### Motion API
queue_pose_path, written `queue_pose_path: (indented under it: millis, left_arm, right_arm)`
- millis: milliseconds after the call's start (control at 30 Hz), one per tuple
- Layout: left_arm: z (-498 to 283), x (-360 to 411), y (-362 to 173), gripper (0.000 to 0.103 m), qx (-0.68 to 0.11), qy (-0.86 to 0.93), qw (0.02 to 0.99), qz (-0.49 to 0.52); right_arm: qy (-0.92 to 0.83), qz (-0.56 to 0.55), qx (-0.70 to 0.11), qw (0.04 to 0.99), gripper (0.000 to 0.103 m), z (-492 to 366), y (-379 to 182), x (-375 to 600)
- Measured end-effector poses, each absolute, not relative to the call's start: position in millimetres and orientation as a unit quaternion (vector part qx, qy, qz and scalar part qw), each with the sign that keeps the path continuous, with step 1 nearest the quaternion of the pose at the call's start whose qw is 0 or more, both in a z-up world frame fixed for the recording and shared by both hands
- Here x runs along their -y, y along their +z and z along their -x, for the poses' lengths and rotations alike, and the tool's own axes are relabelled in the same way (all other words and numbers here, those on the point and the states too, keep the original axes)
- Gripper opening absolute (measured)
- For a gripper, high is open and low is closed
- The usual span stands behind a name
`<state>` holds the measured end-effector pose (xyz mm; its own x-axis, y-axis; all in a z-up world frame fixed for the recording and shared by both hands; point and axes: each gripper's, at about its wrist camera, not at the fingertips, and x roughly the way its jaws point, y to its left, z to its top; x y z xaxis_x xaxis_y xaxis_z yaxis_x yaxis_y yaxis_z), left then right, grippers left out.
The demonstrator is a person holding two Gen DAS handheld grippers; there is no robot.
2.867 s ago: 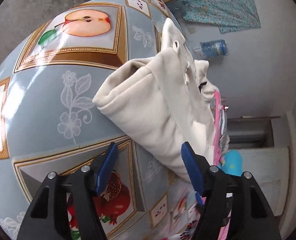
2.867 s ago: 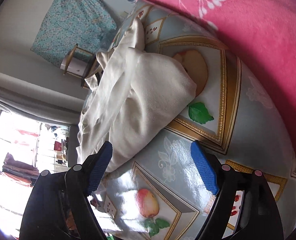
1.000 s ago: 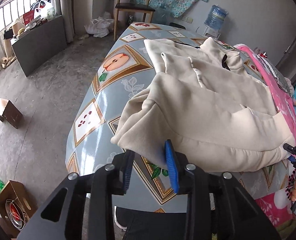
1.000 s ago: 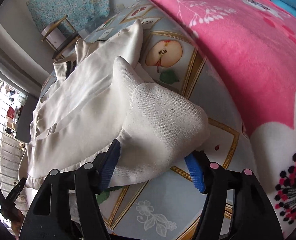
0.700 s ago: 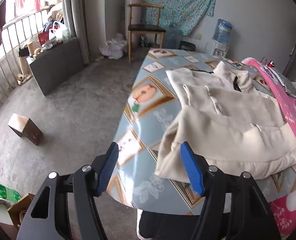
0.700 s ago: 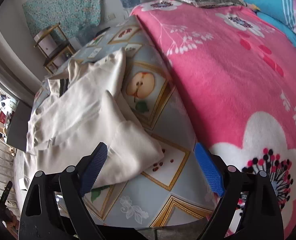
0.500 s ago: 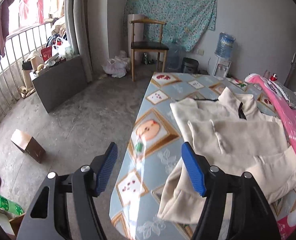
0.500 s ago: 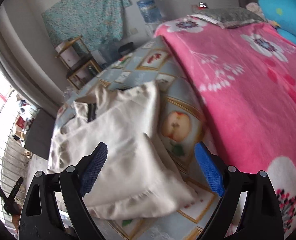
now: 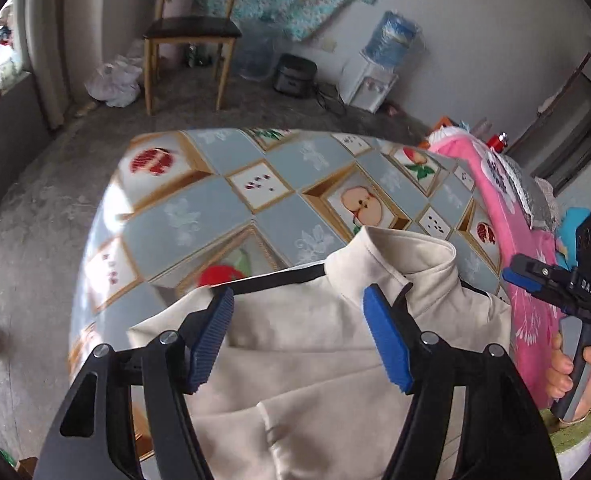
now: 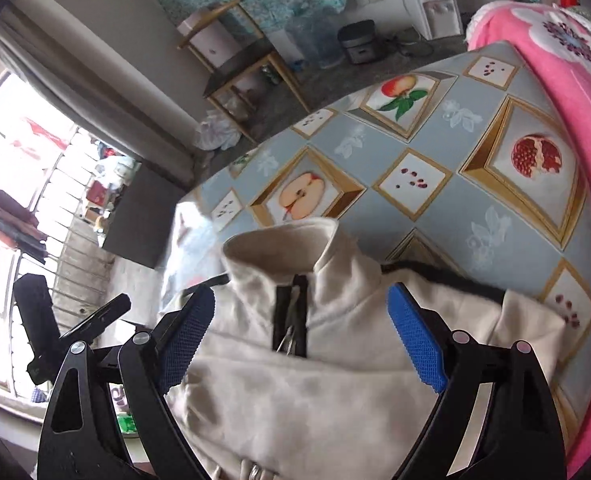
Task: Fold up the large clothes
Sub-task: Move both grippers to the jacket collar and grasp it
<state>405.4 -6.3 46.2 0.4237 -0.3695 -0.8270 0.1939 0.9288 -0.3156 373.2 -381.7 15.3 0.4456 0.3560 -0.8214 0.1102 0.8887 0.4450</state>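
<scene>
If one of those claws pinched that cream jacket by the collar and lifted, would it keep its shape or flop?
Probably flop: the cream jacket lies in soft folds on the table. Its collar stands up alone, so that part looks somewhat stiffer. The glossy tablecloth suggests it would slide easily if pushed.

A wooden chair (image 9: 193,24) and water dispenser (image 9: 369,80) stand beyond the fruit-patterned tablecloth (image 9: 199,208).

- We are seeing the jacket (image 9: 315,344) lying on the table (image 9: 199,216), collar (image 9: 399,256) toward the far end.
- The blanket (image 9: 511,240) is lying along the table's right side.
- The chair (image 9: 191,32) is standing beyond the table, the water dispenser (image 9: 375,76) to its right.
</scene>
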Motion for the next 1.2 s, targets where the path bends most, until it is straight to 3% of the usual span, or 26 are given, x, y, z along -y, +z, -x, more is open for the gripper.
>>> queue_pose_path:
  millis: [333, 433, 500, 533, 600, 767, 867, 1200]
  left_arm:
    - [-484, 70, -10, 0.066, -0.577, -0.161, 0.794, 0.104]
    - [-489, 75, -20, 0.056, -0.586, -0.152, 0.791, 0.094]
    - [-493, 74, -23, 0.056, -0.586, -0.15, 0.79, 0.101]
    - [-494, 73, -23, 0.051, -0.586, -0.151, 0.789, 0.103]
    - [-495, 75, -24, 0.043, -0.586, -0.156, 0.788, 0.107]
    - [-492, 90, -17, 0.012, -0.578, -0.174, 0.793, 0.081]
    - [-486, 100, -10, 0.01, -0.568, -0.179, 0.802, 0.05]
    - [-471, 103, 1, 0.008, -0.554, -0.189, 0.811, 0.003]
  right_arm:
    - [0.056, -0.194, -0.59, 0.782, 0.076, -428, -34, 375]
    - [0.063, -0.196, -0.6, 0.773, 0.072, -430, -44, 373]
    - [0.065, -0.2, -0.604, 0.769, 0.071, -432, -48, 372]
    - [0.066, -0.2, -0.606, 0.767, 0.07, -432, -51, 372]
    - [0.069, -0.206, -0.607, 0.764, 0.057, -432, -53, 372]
    - [0.075, -0.215, -0.599, 0.768, 0.039, -423, -49, 376]
    - [0.074, -0.213, -0.595, 0.771, 0.031, -418, -44, 379]
    - [0.084, -0.203, -0.579, 0.785, 0.028, -401, -32, 384]
